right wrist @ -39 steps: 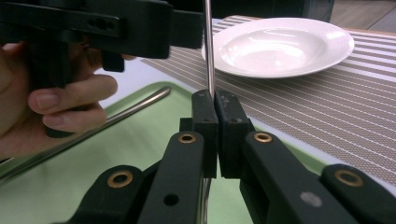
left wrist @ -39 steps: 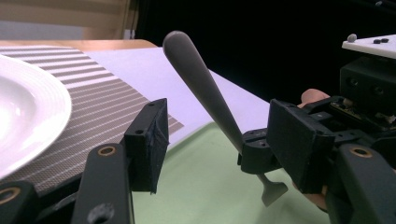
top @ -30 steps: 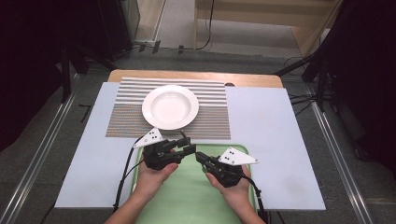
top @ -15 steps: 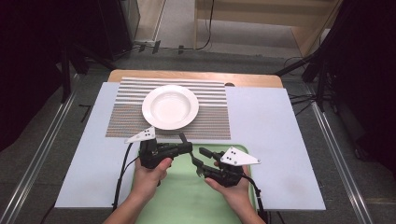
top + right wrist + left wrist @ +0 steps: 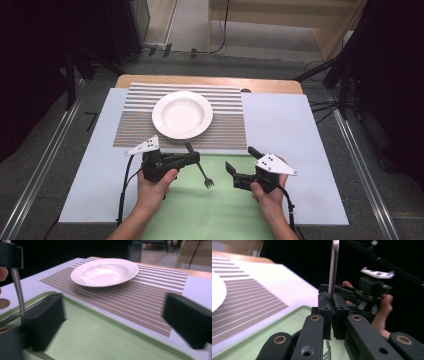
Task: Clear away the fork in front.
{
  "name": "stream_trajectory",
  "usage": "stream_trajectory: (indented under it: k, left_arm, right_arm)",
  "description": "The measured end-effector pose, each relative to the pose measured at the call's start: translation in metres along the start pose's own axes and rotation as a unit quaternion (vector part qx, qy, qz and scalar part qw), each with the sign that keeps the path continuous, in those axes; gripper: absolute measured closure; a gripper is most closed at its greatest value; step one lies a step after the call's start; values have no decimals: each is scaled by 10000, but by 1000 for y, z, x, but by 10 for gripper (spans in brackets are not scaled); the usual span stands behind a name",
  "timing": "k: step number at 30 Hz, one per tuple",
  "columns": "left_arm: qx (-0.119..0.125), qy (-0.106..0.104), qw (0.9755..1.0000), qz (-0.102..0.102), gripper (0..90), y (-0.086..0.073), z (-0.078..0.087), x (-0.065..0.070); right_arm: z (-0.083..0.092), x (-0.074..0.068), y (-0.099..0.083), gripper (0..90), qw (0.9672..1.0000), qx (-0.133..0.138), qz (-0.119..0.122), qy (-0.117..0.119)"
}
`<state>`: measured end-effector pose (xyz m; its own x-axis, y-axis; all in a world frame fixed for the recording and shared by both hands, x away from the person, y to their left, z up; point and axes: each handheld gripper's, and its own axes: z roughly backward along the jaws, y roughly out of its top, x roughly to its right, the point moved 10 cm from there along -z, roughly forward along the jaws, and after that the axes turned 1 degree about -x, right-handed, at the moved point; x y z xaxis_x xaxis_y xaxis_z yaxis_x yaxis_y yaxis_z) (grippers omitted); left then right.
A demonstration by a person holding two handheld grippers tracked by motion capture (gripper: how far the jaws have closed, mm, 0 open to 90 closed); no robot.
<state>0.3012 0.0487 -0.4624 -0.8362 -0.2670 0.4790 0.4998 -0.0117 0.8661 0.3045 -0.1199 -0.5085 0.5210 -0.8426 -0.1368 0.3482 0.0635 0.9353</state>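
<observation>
A metal fork (image 5: 204, 176) is clamped by its handle in my left gripper (image 5: 195, 159), which is shut on it. The tines point toward the person, over the green tray (image 5: 220, 210). In the left gripper view the handle (image 5: 333, 267) rises straight up from between the pressed pads (image 5: 332, 312). My right gripper (image 5: 241, 160) is just right of the fork. Its jaws have just been opening and stand wide apart with nothing between them (image 5: 116, 322). The fork (image 5: 17, 290) shows at the left edge of the right gripper view.
A white deep plate (image 5: 182, 114) sits on a striped placemat (image 5: 225, 130) beyond the tray. All of it rests on a pale blue sheet (image 5: 290, 135) over the table. Metal rails run along both sides of the table.
The left gripper's jaws have closed on the fork. The right gripper's jaws have opened, and it has drawn away to the right, so the two grippers now stand apart.
</observation>
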Motion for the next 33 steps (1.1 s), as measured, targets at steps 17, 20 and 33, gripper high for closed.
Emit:
stream_trajectory:
  k: [17,20,33]
  left_arm:
    - [-71,125,9998,-120,868,-2,16,0]
    - [-109,137,9998,-83,868,-3,18,0]
    - [-199,140,9997,46,868,-5,25,1]
  right_arm:
    - [46,74,-10,0,9974,138,-48,-700]
    - [53,89,-15,0,9953,71,-57,-968]
    - [90,125,-34,0,9910,22,-106,-1337]
